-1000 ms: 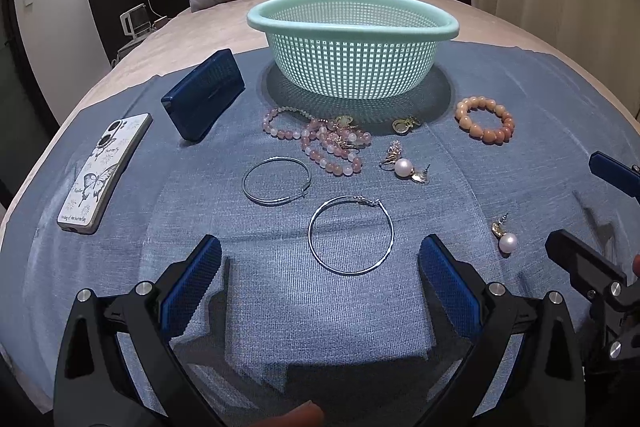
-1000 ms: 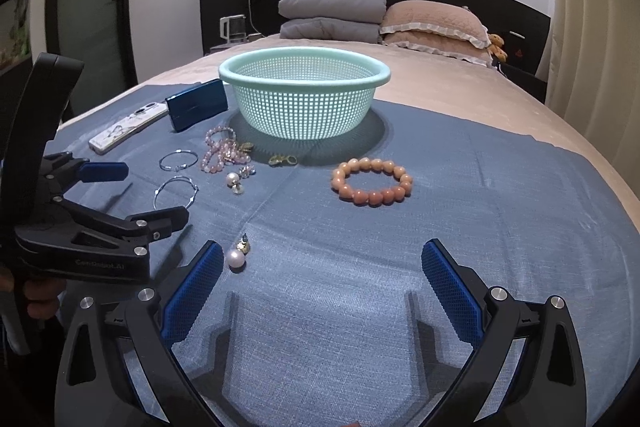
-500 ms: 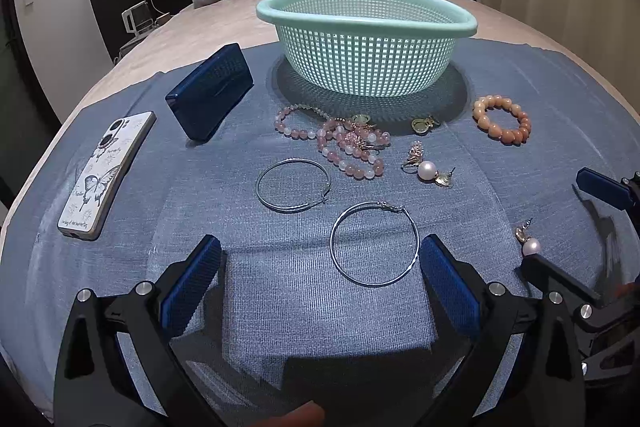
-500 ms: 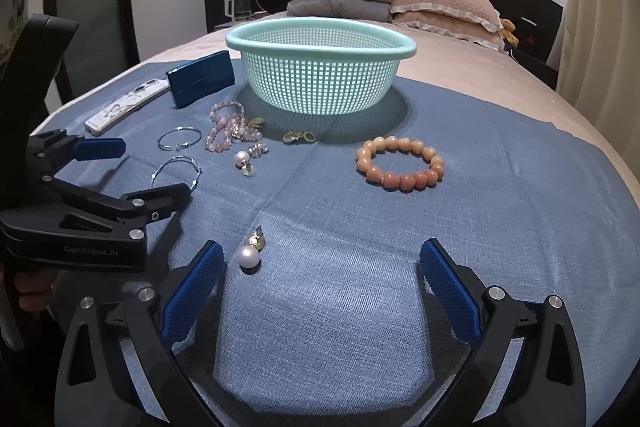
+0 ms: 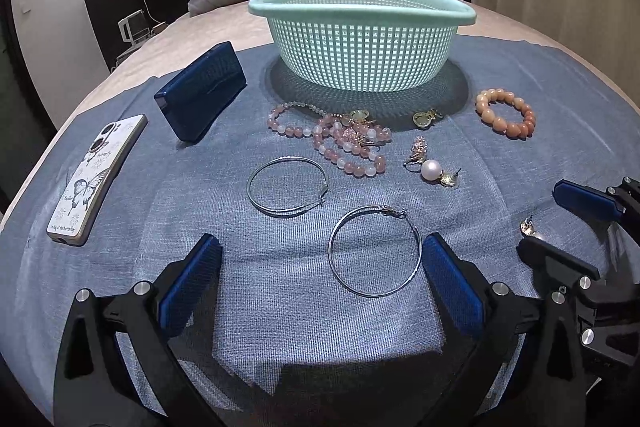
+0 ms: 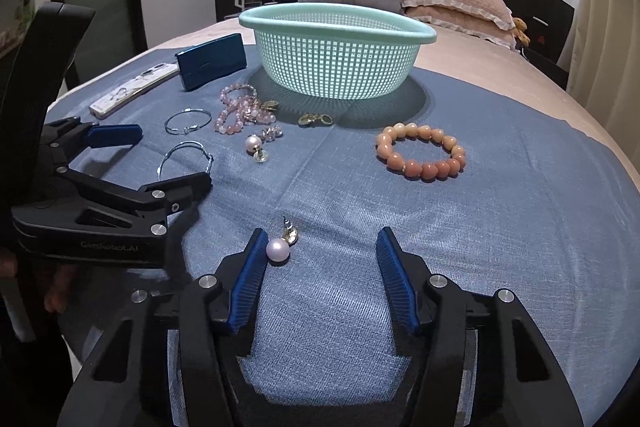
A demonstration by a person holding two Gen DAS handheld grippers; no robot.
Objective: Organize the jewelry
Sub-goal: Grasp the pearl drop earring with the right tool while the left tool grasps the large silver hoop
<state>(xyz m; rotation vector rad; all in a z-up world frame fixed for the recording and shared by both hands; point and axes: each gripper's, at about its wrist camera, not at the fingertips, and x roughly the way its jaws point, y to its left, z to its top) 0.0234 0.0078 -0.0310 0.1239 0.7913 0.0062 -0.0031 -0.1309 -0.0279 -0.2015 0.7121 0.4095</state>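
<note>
Our right gripper (image 6: 320, 259) is spread wide, the pearl earring (image 6: 279, 250) touching its left pad, off-centre. Closing now, we may flick it away. Our left gripper (image 5: 320, 277), also wide, brackets a hoop (image 5: 375, 251); the basket (image 6: 336, 55) lies well ahead.

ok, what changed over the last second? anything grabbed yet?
The right tongs moved forward and narrowed somewhat; the loose pearl earring now lies between the pads, against the left one, not clamped. The left tongs eased forward toward the near silver hoop, still open wide. Nothing grabbed. The jewelry, basket, phone and blue box stayed put.
</note>
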